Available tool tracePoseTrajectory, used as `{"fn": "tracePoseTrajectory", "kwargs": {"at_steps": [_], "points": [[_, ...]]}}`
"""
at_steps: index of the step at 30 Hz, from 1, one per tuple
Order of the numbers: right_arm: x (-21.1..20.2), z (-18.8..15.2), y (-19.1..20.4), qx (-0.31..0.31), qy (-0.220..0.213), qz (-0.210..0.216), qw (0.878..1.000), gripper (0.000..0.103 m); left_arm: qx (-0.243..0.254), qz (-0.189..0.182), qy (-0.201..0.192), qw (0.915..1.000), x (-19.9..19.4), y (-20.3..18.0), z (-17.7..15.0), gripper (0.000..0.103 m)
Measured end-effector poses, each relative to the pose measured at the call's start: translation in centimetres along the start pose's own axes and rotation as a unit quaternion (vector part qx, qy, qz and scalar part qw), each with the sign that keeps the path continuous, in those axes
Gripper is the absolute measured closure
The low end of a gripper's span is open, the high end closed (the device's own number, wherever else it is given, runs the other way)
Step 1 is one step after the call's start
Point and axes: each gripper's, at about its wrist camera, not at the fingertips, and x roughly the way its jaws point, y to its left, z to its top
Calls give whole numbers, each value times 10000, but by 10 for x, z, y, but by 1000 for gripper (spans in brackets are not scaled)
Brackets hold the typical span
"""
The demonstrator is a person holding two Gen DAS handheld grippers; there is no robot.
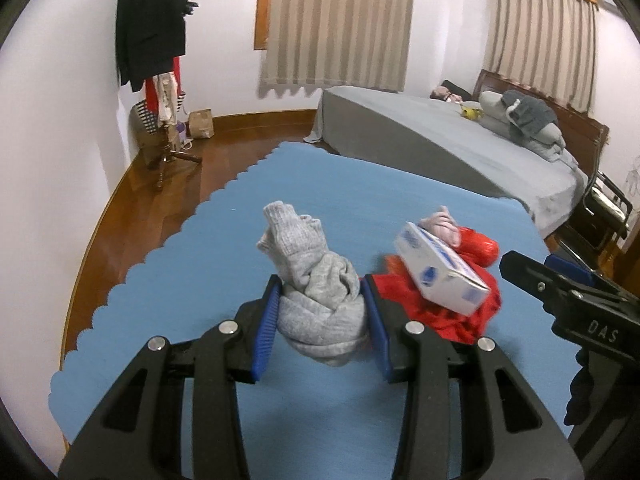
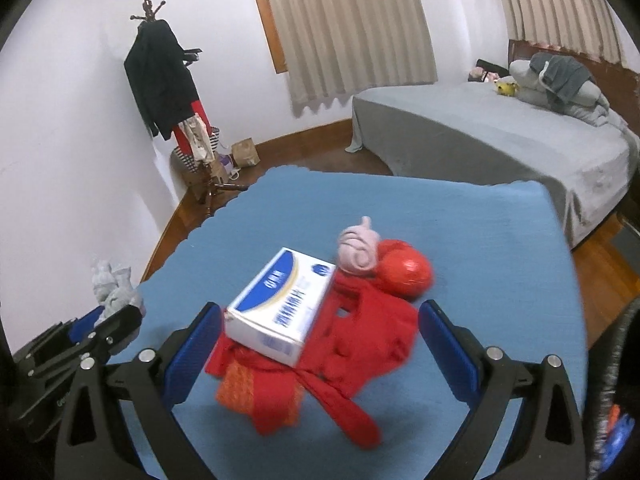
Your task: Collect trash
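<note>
Left gripper [image 1: 323, 312] at lower centre of its view pinches a grey knitted bundle [image 1: 316, 300] between blue pads over the blue mat [image 1: 200, 264]. Right gripper [image 2: 320, 344] stands spread wide, holding nothing; the white box [image 2: 280, 304] lies on red cloth [image 2: 360, 344] mid-frame.

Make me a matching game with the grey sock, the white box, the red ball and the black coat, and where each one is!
Things:
1. grey sock
2. white box
3. red ball
4. black coat

Places:
A. hanging on the coat stand
B. lying on the red cloth
C. clamped in the left gripper
D. beside the pink sock

Pairs: 1-C, 2-B, 3-D, 4-A
</note>
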Motion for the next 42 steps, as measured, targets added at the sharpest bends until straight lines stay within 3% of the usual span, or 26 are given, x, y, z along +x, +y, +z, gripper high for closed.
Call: {"fn": "tracePoseTrajectory", "kwargs": {"at_steps": [10, 18, 20, 22, 25, 42], "points": [[48, 0, 20, 194, 241, -180, 9994, 10, -193, 165, 31, 9997, 15, 34, 2, 64], [71, -5, 23, 280, 518, -270, 9979, 17, -251, 144, 51, 9996, 21, 41, 4, 64], [76, -7, 21, 349, 644, -181, 9971, 24, -245, 130, 51, 9996, 22, 41, 4, 64], [79, -10, 20, 390, 795, -82, 9960, 38, -237, 120, 56, 9996, 23, 38, 3, 64], [74, -12, 21, 305, 790, -8, 9964, 46, -241, 104, 41, 9996, 22, 37, 3, 64], [1, -4, 6, 213, 309, 315, 9988, 46, -68, -110, -105, 9999, 1, 6, 5, 64]]}}
